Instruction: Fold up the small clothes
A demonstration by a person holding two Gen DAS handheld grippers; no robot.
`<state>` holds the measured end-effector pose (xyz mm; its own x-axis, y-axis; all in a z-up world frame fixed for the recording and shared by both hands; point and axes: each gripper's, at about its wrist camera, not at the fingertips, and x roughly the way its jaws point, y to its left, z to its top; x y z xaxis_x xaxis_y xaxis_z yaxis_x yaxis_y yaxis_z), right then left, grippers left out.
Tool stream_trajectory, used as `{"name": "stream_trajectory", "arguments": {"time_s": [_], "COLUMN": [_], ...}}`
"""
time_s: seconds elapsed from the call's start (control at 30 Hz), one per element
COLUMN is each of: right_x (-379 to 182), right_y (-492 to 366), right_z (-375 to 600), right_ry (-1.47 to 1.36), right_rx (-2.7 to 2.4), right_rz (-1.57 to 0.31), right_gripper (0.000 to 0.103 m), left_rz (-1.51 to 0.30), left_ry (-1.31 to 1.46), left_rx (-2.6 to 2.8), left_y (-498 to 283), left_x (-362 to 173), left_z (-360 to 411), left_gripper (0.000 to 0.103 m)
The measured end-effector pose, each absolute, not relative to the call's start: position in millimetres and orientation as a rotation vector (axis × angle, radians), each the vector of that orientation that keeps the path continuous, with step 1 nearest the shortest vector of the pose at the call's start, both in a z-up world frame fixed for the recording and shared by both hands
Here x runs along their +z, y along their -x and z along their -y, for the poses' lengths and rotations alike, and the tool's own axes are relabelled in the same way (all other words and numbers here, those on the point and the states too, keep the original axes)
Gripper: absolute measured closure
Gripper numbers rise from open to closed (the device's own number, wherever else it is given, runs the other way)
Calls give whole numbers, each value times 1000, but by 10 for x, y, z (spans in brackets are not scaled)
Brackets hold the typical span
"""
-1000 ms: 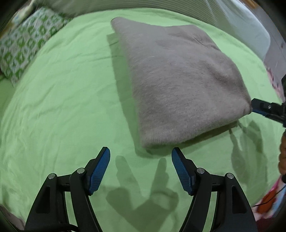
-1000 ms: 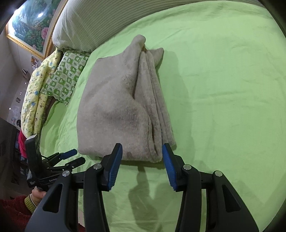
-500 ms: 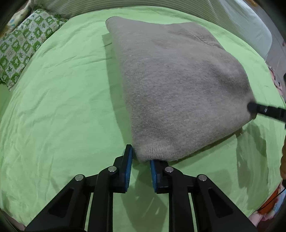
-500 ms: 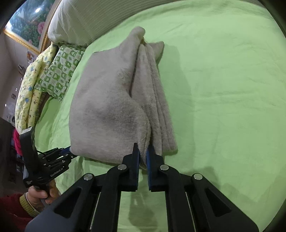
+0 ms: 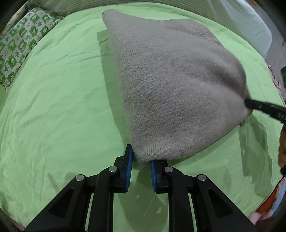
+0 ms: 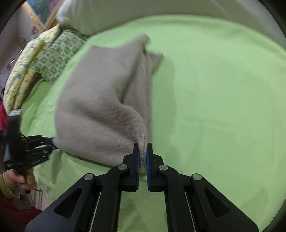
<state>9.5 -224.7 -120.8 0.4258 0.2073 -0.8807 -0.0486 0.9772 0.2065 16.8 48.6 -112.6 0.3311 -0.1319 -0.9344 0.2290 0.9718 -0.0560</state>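
Note:
A folded grey knitted garment [image 5: 175,85] lies on the green bed sheet [image 5: 57,100], its near edge lifted off the bed. My left gripper [image 5: 141,158] is shut on the garment's near left corner. The other near corner is pinched by my right gripper [image 6: 143,151], which is shut on the cloth; the garment [image 6: 100,110] stretches away to the left of it. In the left wrist view the right gripper's tip [image 5: 250,103] shows at the garment's right corner. In the right wrist view the left gripper [image 6: 51,141] shows at the left corner, held by a hand [image 6: 16,180].
A green patterned pillow [image 5: 21,46] lies at the far left of the bed, with a yellow quilt [image 6: 23,71] beside it. A pale striped headboard cushion [image 6: 125,16] runs along the back. Green sheet spreads to the right of the garment.
Both grippers moved in and shut on the garment's near corners. The near edge has since risen off the sheet, and the cloth now bulges between the two grips.

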Motion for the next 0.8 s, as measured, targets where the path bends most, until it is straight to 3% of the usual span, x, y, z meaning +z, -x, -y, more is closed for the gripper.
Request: {"name": "stream_trajectory", "arguments": {"time_s": [0.17,0.27,0.37,0.47,0.7,0.73,0.77,0.8], "right_x": [-989,-735,-568,-528,-772,-798,-817,-843], "right_y": [-68,-123,-322,-584,-1224,-1312,-1384,-1477], "right_z": [2252,2232,2235,2107,2046,2084,2107,2126], "right_ry": [-228,-243,-284,-326,-225,-254,-274,-278], "right_rx": [161,172,201,289,137,152,165,172], "right_rz": [-1103,-1040,-987,-964,-989,-989,-994,-996], "right_gripper": [88,83,83,83,81,75,58,50], "left_rz": [-1239,-1249,-1181,-1132,-1143,-1147,-1146,-1145], "left_ry": [-81,-31,6,36,37,39,39,36], "left_rx": [-256,-282,-318,-362,-426,-443,-456,-471], "left_y": [-255,-212,-157,-252,-584,-637,-647,-661], "left_x": [-1109,-980,-713,-551,-676,-684,-695,-718], "left_z": [-562,-677,-714,-596,-9,78,166,266], "left_gripper": [83,76,76,66,65,65,64,64]}}
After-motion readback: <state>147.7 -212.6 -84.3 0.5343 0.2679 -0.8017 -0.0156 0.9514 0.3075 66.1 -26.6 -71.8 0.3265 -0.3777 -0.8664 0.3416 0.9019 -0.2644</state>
